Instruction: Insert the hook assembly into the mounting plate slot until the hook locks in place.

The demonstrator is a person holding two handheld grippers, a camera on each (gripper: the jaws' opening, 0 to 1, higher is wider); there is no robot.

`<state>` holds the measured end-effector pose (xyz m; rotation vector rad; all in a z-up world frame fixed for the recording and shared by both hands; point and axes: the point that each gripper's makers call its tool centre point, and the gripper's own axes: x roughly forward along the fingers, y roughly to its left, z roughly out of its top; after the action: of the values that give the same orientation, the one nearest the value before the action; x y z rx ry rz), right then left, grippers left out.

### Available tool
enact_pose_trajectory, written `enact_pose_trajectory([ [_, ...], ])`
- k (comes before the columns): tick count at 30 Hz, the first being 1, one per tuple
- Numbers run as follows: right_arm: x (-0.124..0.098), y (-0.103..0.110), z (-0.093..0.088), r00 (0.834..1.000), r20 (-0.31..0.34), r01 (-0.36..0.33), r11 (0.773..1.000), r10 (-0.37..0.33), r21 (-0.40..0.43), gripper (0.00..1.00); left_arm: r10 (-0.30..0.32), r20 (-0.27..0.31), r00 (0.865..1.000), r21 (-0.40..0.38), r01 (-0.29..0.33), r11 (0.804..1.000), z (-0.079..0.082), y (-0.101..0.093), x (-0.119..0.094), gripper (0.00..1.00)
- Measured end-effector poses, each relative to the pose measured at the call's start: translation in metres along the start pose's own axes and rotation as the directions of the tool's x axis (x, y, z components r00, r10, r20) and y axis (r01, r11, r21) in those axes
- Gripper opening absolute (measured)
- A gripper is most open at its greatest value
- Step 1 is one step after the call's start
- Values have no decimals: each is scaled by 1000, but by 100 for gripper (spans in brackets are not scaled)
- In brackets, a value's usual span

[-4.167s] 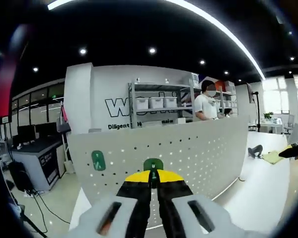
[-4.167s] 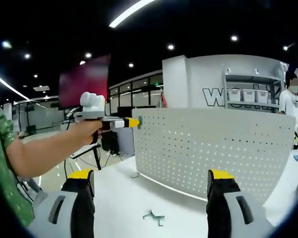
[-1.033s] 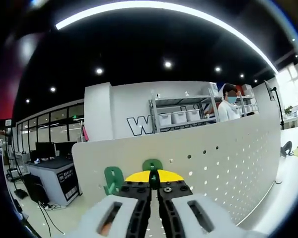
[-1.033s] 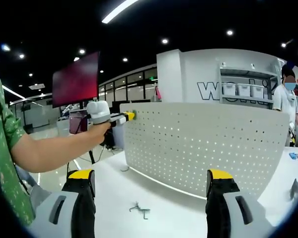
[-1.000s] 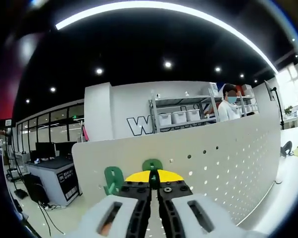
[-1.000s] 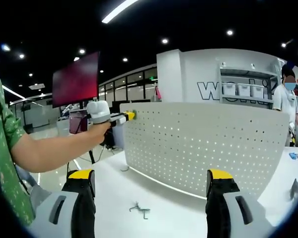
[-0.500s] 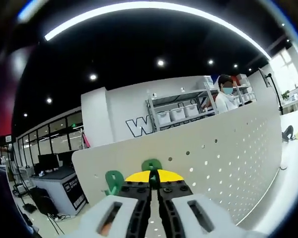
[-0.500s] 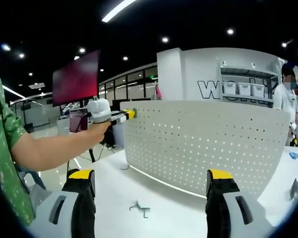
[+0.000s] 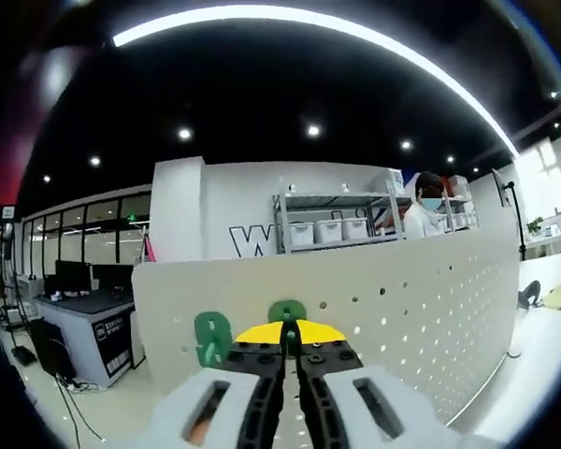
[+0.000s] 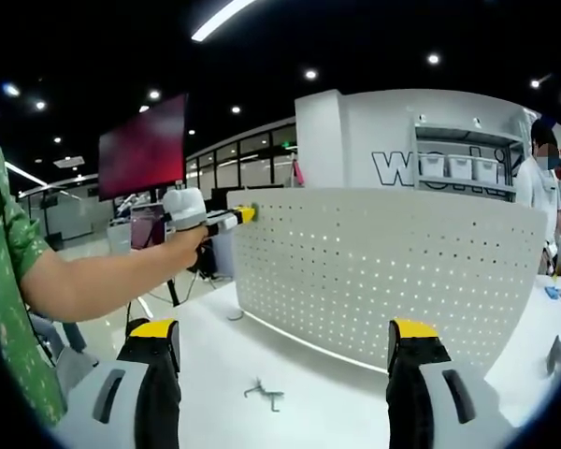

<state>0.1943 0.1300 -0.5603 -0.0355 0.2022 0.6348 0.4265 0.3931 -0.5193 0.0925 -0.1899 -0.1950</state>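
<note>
In the left gripper view my left gripper point(image 9: 289, 335) is shut on a green hook point(image 9: 287, 311), pressed against the top left part of the white perforated mounting plate point(image 9: 421, 299). A second green hook point(image 9: 212, 338) sits on the plate just to its left. In the right gripper view my right gripper point(image 10: 285, 351) is open with nothing between its jaws, above the white table point(image 10: 215, 374). The left gripper point(image 10: 236, 217), held by a person's hand point(image 10: 182, 245), touches the plate's point(image 10: 393, 271) upper left corner. A small metal hook point(image 10: 264, 393) lies on the table.
A person stands at the shelving point(image 9: 327, 229) behind the plate. A dark red screen point(image 10: 142, 145) hangs at the left. A desk with cables point(image 9: 79, 318) stands on the floor to the left. A green sleeve point(image 10: 5, 299) borders the right gripper view.
The left gripper view has tilted and shifted slightly while the gripper stays at the plate's top left with the green hook. The right gripper has hardly moved.
</note>
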Motion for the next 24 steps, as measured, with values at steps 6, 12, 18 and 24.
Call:
enact_pose_trajectory([
  [6,-3,-2,0,1000,-1,9,1000,-9,-1,93,38,18,999,33,-38,999,1,-2,-5,2],
  [12,-3,-1,-1,1000,-1,11,1000,-11,-1,93,48,39,998,17,-49,999,9,2,-10,2],
  [18,0,3,-2,1000,-7,1,1000,-1,-2,93,39,47,998,22,-41,999,13,2,-9,2],
  [24,0,4,-1,1000,-9,0,1000,0,-7,93,35,45,998,23,-36,999,11,2,-7,2],
])
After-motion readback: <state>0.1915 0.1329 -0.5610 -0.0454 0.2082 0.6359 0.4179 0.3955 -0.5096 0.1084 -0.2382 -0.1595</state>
